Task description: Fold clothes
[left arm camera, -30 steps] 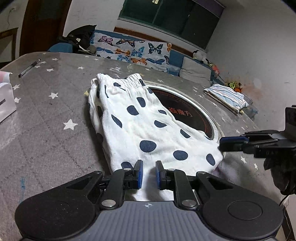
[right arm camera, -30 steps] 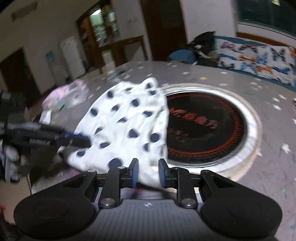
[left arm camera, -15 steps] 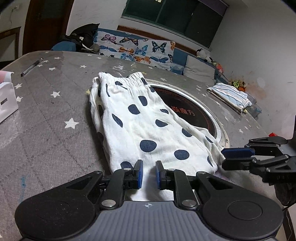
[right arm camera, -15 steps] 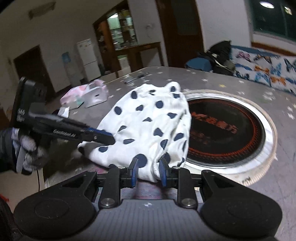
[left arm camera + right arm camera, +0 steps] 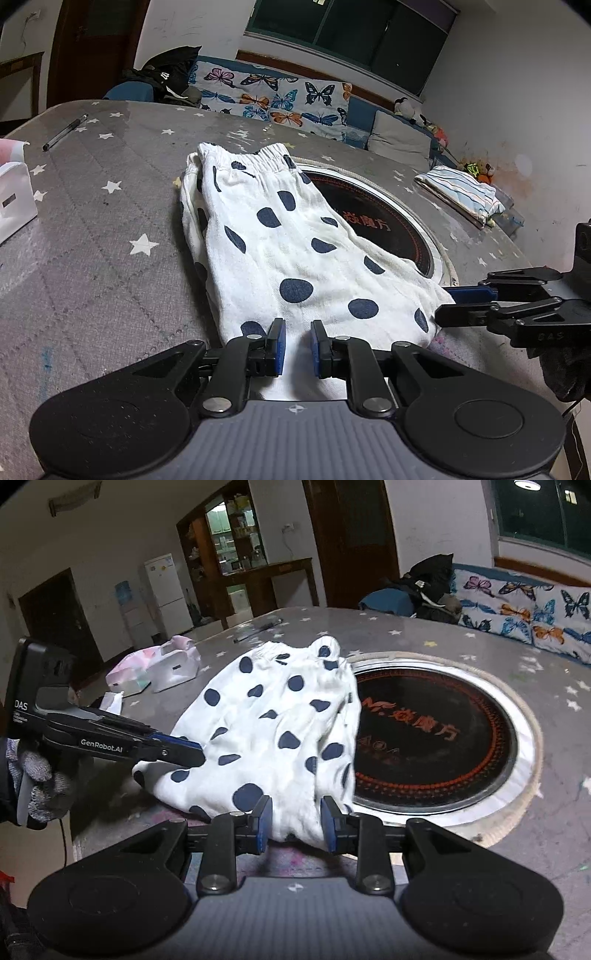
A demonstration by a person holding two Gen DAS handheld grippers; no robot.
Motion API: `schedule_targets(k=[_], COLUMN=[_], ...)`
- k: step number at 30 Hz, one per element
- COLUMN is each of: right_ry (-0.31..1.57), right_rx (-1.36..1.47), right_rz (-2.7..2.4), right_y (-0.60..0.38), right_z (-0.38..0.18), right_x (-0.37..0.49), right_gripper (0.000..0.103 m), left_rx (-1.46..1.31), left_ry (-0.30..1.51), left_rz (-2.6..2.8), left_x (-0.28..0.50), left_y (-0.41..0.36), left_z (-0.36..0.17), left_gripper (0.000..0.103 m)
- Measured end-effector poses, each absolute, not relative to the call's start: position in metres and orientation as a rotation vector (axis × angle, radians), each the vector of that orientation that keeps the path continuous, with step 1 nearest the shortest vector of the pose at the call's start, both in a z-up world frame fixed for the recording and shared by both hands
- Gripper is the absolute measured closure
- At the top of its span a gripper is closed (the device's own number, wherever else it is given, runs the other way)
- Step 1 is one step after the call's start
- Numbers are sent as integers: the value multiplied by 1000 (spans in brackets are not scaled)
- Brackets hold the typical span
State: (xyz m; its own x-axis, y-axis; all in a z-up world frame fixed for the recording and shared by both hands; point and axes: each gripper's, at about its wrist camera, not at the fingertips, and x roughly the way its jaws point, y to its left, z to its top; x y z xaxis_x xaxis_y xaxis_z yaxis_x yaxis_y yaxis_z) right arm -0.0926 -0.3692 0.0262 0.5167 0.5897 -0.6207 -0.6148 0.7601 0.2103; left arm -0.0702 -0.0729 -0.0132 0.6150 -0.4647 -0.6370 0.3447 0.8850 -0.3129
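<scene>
I am working at the hem end of the polka-dot trousers [image 5: 295, 236], which are lying along the near edge of the table [image 5: 92, 229], waistband toward the far edge, one side draping over the rim of the round black hotplate [image 5: 436, 734] sunk in the table's middle; they are lying doubled lengthwise, one leg on the other, so I am judging a lengthwise fold is in place and a crosswise one is in hand. My left gripper [image 5: 295, 347] is standing narrowly parted with the hem cloth between the blue pads; whether it is pinching, I cannot tell. My right gripper [image 5: 295, 823] is standing wider open around the other hem corner, gripping nothing firmly. The next move is calling for both jaws closing on the two corners evenly, so the layers are not sliding apart; the cloth is soft, ribbed white cotton, limp and wrinkling; the table cover is grey, quilted, starred.
</scene>
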Motion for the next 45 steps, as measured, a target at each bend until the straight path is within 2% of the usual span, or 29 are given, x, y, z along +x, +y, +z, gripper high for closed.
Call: schedule_targets(k=[1,2,7,10,12,17,28,30,34,35,40,45], right_ry=[730,733,779,776,735,660,762,756,720,711,682,685], right_rx=[-35,-36,-15,-38,-80,-117,-102,-114,-148,-156,-187,-180], right_rz=[721,704,650,637,630,665,656,654,688,697,740,736], right_y=[-368,-368,-376,-372,-367,-346,-322,-322,-313,-311,-299,-299], right_z=[26,26,19,25,34,52,22,26,38,40,48,48], right_x=[-92,-90,-85,-87,-89,-84,-54,-57,-69,-72,-86,-95], right_gripper=[91,96,96,92,86,84,82,79,65,64,57,54], left_rx=[-167,-170,-192,-187,-191,-220,-332,-327,-332,-323,-307,-316], left_ry=[779,779,775,767,749,704,744,722,707,716,765,821], left_rz=[-470,-472,-478,-481,-487,-488,-419,-411,-376,-369,-366,-395], left_x=[-70,-70,-71,-75,-77,-75,-55,-58,-67,-70,-83,-93], left_y=[-72,-71,-67,-67,-65,-61,-35,-33,-29,-30,-34,-42], left_z=[-13,-14,-13,-9,-5,5,-9,-4,3,3,-2,-8], left_gripper=[87,87,87,84,82,81,81,80,69,68,64,66])
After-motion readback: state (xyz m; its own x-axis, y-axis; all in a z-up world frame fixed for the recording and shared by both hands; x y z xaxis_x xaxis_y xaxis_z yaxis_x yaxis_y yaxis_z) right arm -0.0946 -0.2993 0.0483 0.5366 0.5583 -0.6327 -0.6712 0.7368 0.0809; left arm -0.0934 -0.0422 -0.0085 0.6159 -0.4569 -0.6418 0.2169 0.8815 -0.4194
